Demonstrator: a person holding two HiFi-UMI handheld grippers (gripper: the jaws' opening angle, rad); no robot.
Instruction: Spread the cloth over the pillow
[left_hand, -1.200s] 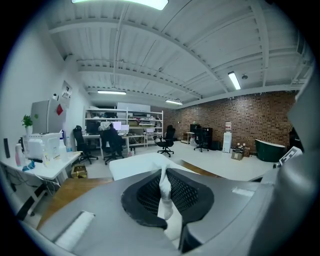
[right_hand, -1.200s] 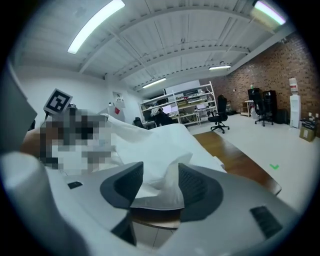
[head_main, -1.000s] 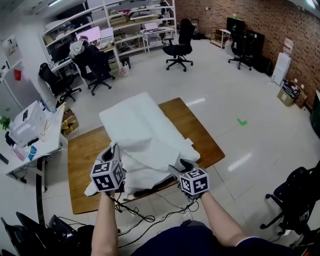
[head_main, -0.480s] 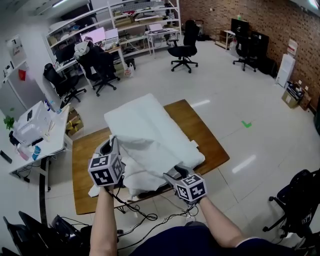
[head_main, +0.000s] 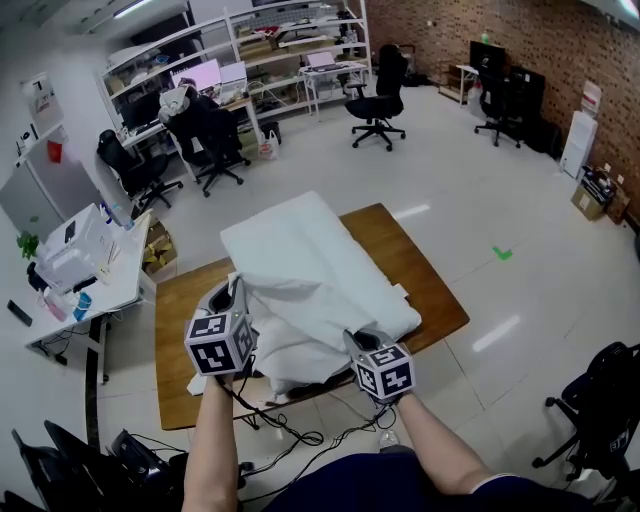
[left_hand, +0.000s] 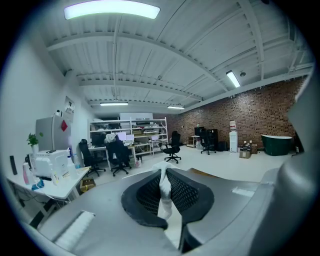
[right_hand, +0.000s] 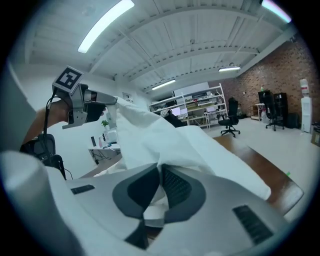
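- Right gripper (right_hand: 160, 192) was gaping a second ago; its jaws are closing now on the near edge of the white cloth (head_main: 300, 295), fabric bunched between them.
- Left gripper (left_hand: 164, 187) unchanged: clamped tight on a strip of cloth, lifted at centre-left of the head view.
- Cloth lies over the pillow (head_main: 290, 230) on the wooden table (head_main: 180, 300), mid-frame; the boundary between them is unclear.
- Judgement: both corners now gripped, ready to pull and spread.

A wooden table (head_main: 182, 300) stands on a pale, glossy floor (head_main: 470, 190). A brick wall (head_main: 560, 45) runs at 2 o'clock and white shelves (head_main: 280, 40) at 12, with black office chairs (head_main: 378, 95) before them. A cluttered white desk (head_main: 112, 290) sits at 9. Tube lights (left_hand: 112, 9) line the white ceiling.
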